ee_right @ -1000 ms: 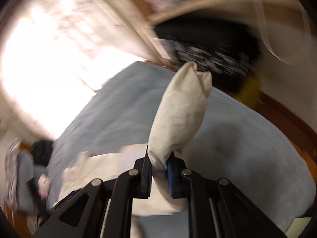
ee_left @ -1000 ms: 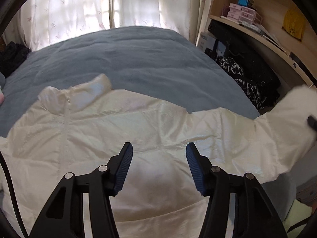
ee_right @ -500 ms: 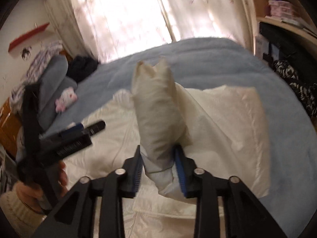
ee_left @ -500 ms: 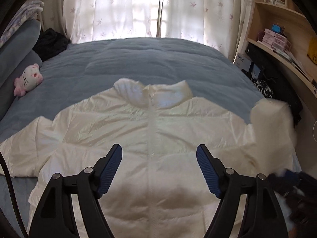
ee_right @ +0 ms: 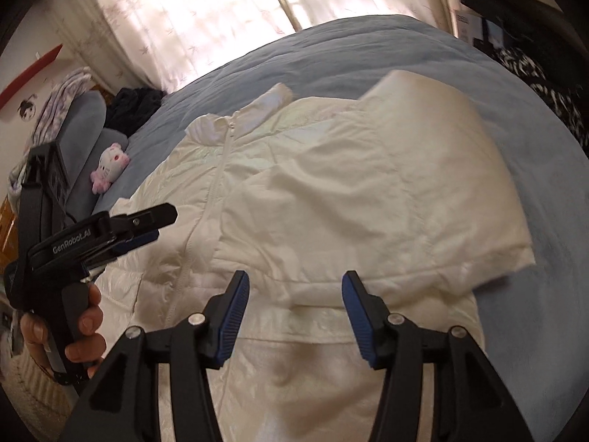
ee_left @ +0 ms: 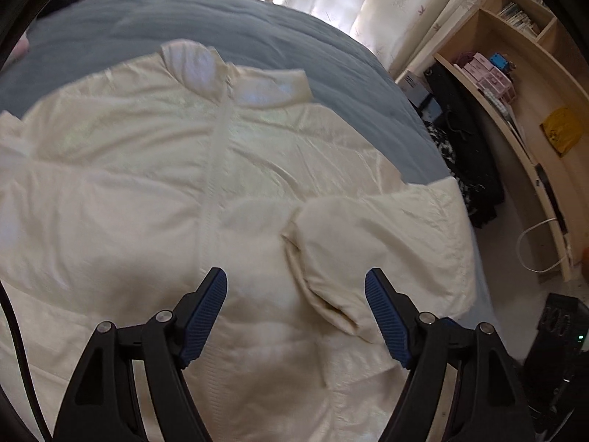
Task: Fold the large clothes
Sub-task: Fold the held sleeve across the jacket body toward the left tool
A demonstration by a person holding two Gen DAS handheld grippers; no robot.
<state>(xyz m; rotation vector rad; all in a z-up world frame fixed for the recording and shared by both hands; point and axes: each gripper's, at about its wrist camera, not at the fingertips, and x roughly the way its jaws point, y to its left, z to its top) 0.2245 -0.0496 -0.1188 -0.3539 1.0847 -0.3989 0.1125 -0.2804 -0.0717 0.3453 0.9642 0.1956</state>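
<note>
A cream-white puffer jacket (ee_left: pixel 147 191) lies front up on the blue-grey bed (ee_left: pixel 228 33), zipper (ee_left: pixel 213 169) down the middle and collar at the far end. Its right sleeve (ee_left: pixel 379 235) is folded in across the body, the cuff near the zipper. My left gripper (ee_left: pixel 294 294) is open and empty just above the jacket's lower body, by that cuff. In the right wrist view the jacket (ee_right: pixel 294 199) and folded sleeve (ee_right: pixel 397 199) lie flat. My right gripper (ee_right: pixel 292 294) is open and empty over the sleeve's end. The left gripper also shows in the right wrist view (ee_right: pixel 147 228).
A wooden shelf unit (ee_left: pixel 515 84) with boxes and dark bags stands right of the bed. White curtains (ee_right: pixel 206 11) hang behind. A pink plush toy (ee_right: pixel 110 165), a grey pillow (ee_right: pixel 84 118) and dark clothes (ee_right: pixel 136 103) lie at the bed's left. A black device (ee_left: pixel 559 342) sits on the floor at right.
My right gripper carried the right sleeve across onto the jacket's body, then opened and let it go. The left gripper stayed open and swung over the jacket.
</note>
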